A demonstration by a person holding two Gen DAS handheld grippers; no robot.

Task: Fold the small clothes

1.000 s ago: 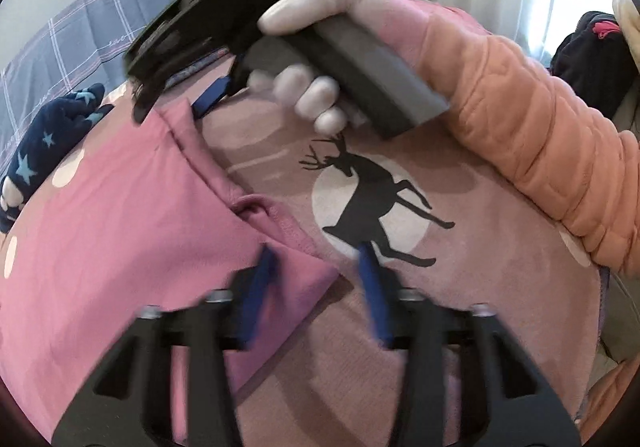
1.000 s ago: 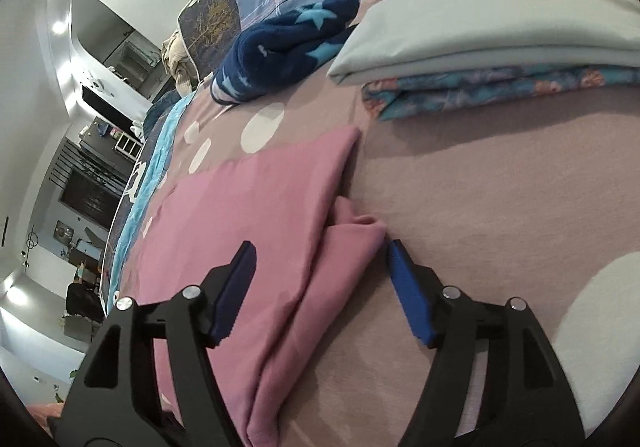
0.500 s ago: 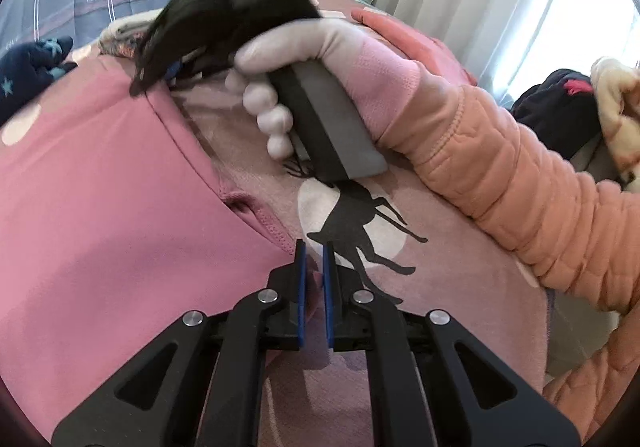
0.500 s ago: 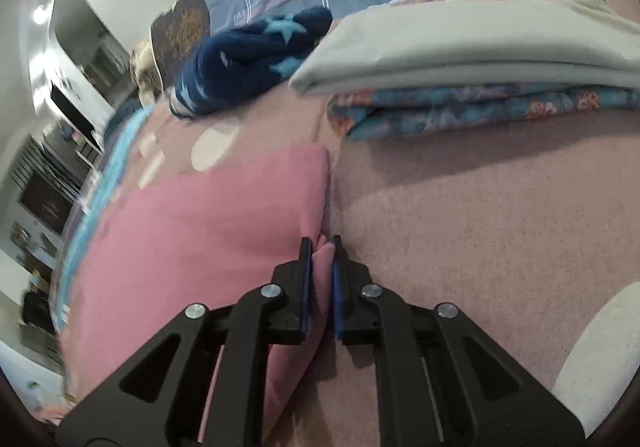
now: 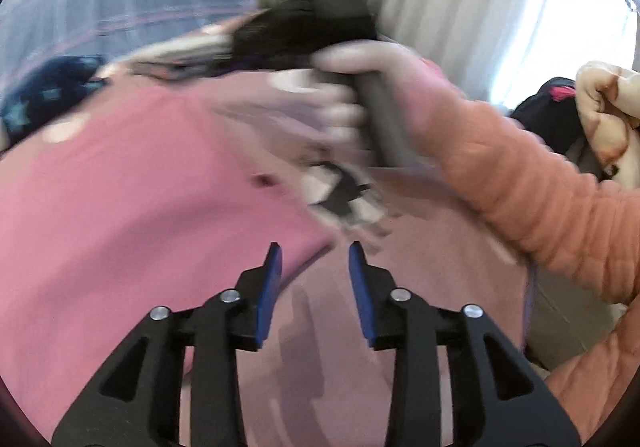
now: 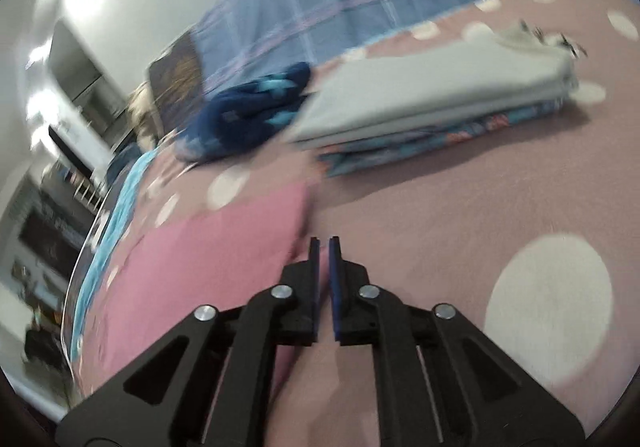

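A pink garment (image 5: 140, 207) lies spread on the mauve dotted bedsheet (image 6: 440, 227). My left gripper (image 5: 314, 259) hangs just over the garment's near right edge. Its jaws are opening, and the cloth edge lies loose between them, unpinched. My right gripper (image 6: 324, 247) sits at the far right edge of the pink garment (image 6: 200, 267), its pads almost together on a thin fold of cloth. In the blurred left wrist view, a gloved hand (image 5: 360, 87) holds that gripper high over the sheet's black deer print (image 5: 344, 199).
A folded grey cloth (image 6: 440, 95) rests on a folded floral one (image 6: 440, 143) further back. A navy star-patterned garment (image 6: 256, 111) lies to their left, before a blue plaid quilt (image 6: 320, 7). An orange sleeve (image 5: 540, 187) crosses the right side. Dark clothes (image 5: 548, 115) lie by the curtain.
The left jaws shut on the garment's edge, then spread apart again as the hand swung. The right jaws closed on the garment's far edge, stayed shut and rose a little.
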